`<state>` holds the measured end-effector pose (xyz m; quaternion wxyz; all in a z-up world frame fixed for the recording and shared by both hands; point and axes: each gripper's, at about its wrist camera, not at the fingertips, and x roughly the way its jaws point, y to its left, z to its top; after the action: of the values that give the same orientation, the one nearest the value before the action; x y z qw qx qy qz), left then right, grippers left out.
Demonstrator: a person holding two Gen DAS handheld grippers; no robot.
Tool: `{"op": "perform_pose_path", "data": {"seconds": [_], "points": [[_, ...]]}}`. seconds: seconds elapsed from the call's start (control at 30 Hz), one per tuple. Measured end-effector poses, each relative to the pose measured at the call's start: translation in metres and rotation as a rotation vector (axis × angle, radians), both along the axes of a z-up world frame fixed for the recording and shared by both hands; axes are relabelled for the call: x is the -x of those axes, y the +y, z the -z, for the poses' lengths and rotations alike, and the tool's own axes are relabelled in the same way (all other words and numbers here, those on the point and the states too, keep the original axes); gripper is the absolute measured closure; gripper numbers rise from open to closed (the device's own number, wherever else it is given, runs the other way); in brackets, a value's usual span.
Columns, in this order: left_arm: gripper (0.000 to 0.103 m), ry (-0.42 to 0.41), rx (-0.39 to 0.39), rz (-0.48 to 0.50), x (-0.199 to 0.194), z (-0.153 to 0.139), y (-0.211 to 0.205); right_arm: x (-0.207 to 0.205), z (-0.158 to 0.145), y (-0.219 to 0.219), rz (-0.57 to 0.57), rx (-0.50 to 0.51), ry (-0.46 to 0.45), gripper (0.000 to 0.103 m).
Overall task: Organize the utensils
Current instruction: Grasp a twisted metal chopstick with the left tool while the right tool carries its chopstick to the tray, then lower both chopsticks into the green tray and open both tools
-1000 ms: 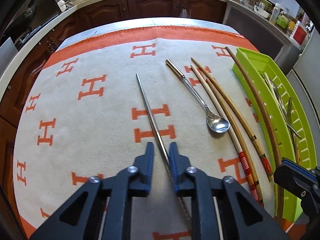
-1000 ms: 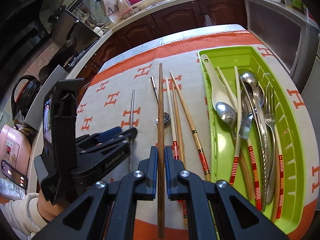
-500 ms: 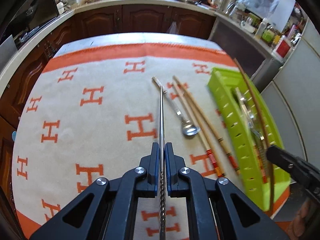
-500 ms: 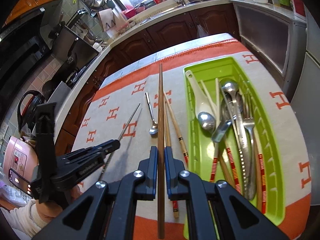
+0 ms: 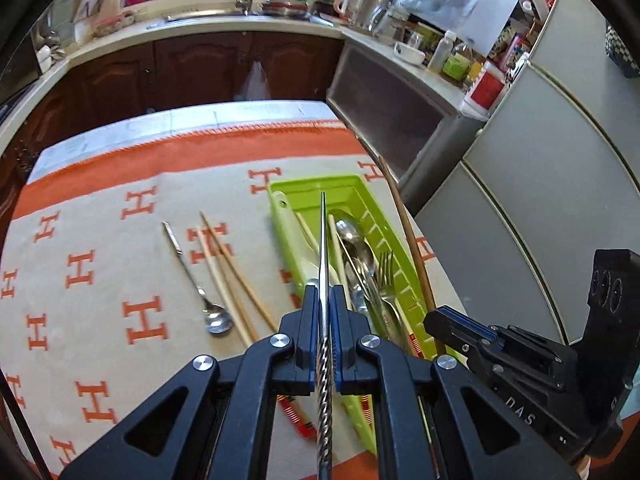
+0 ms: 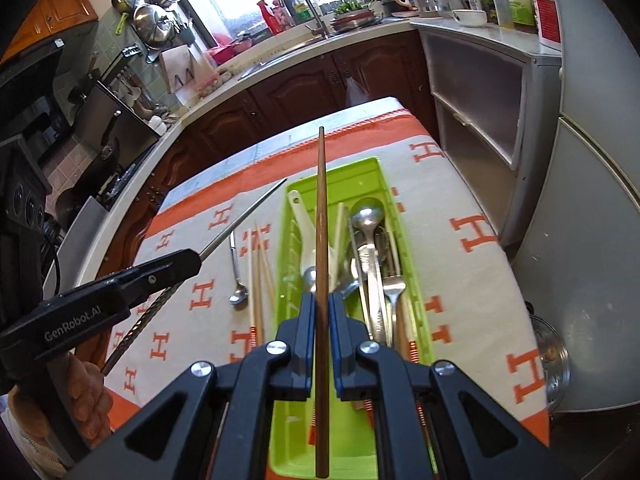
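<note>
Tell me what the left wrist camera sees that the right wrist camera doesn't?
Only the left wrist view shows the grey refrigerator doors and the right gripper seen from the side, its jaws closed on the brown wooden chopstick.

Only the right wrist view shows the hanging steel pots and the person's bare hand under the left gripper.

Both show the green utensil tray, the small teaspoon on the cloth, and the metal chopstick that the left gripper holds.

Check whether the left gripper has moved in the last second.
Yes. The left gripper, shut on the metal chopstick, has lifted off the cloth and swung right, now over the green tray.
</note>
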<state>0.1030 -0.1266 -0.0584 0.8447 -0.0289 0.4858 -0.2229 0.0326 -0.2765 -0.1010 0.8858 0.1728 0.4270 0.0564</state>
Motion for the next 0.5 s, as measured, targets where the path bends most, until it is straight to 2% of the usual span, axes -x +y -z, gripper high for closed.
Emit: {"op": "perform_pose_path", "data": {"seconds": [0.2,0.27,0.33,0.5], "points": [[0.099,0.125,-0.003,0.013,-0.014,0.041,-0.023,-0.007,0.022,-0.004,-0.013,0.027,0.067,0.096],[0.096,0.149,-0.02,0.027,-0.013,0.051,-0.028,-0.008,0.029,-0.003,-0.022,0.033,0.094,0.096],[0.09,0.155,-0.016,0.046,-0.009,0.056,-0.031,-0.01,0.035,-0.004,-0.017,0.033,0.117,0.096],[0.085,0.126,-0.02,0.067,0.0,0.052,-0.034,-0.012,0.045,-0.01,0.01,0.01,0.142,0.096]]}}
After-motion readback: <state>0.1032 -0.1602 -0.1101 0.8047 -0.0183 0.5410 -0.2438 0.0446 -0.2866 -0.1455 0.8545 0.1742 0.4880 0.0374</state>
